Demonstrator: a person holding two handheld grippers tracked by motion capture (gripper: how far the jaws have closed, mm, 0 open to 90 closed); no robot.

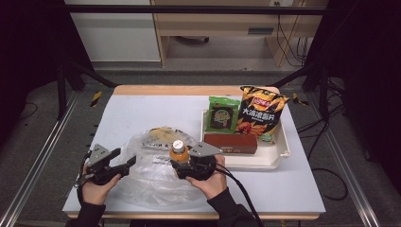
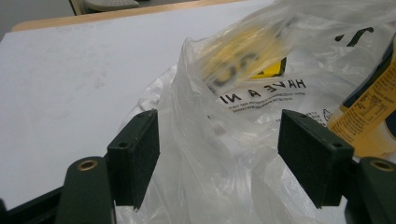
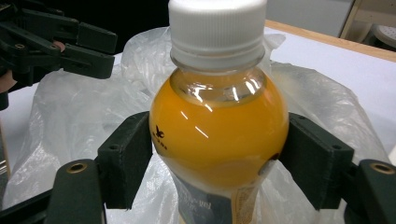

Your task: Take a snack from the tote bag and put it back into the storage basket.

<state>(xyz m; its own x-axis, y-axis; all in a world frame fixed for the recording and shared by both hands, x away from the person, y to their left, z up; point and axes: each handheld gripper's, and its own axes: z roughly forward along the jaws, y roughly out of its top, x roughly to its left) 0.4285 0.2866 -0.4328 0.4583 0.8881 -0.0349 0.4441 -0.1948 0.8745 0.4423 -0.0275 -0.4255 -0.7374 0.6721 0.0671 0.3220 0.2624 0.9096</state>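
Juice bottle (image 3: 218,121), orange and white-capped, stands upright between the jaws of the right gripper (image 1: 182,163), at the near middle of the table (image 1: 132,113) and right on the clear plastic bag (image 1: 151,175). In the right gripper view the pads flank the bottle's shoulder on both sides; the left pad looks to be touching it and the right pad sits at its edge, yet the jaws are spread wide, so I cannot tell whether they truly press or merely bracket it.

Off to the side, the left gripper (image 1: 124,163) stands wide open with loose folds of the bag between its pads (image 2: 135,154), not pinched. Inside the bag I can see a yellow packet (image 2: 247,56) under the film.

Further out, at the table's right, a white tray (image 1: 283,146) holds a green packet (image 1: 223,113), an orange chip bag (image 1: 261,113) and a brown box (image 1: 231,143).

My reading is that the bottle is being packed into the bag. To do that well, the left jaws should close on one layer of film near the mouth and lift it so the opening stays wide, rather than bunching several folds. The right hand should keep the bottle upright and held at the shoulder below the cap, then ease it through the opening without dragging film under its base, and set it beside the yellow packet rather than on it.
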